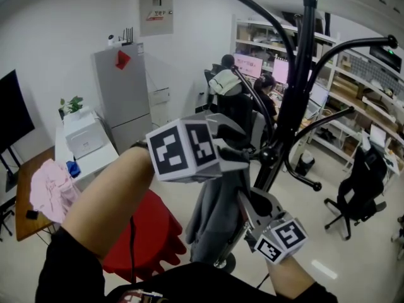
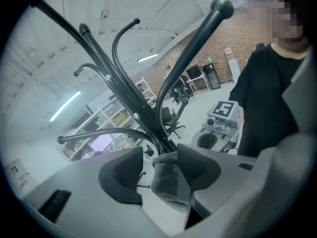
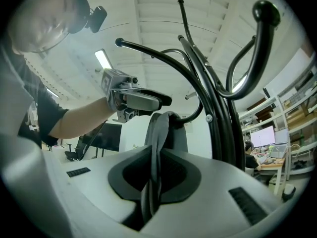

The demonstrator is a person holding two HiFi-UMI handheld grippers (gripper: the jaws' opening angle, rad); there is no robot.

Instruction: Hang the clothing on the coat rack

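The black coat rack [image 1: 297,74] stands in front of me with curved hooks at several heights. A grey garment [image 1: 211,219] hangs by its pole, looped over a low hook. My left gripper [image 1: 243,150] reaches in at that hook. In the left gripper view its jaws [image 2: 158,170] stand wide open; a fold of the garment [image 2: 171,182] lies against the right pad, apart from the left one. My right gripper [image 1: 243,201] sits lower, shut on a strip of the garment [image 3: 158,128] that runs up from its jaws [image 3: 151,182] to the hook.
A red stool [image 1: 142,232] stands at the rack's left foot. Pink cloth [image 1: 53,188] lies on a brown table at the far left. A grey cabinet [image 1: 123,93] is behind, a black office chair [image 1: 360,182] at right, and people sit at desks [image 1: 227,81] beyond.
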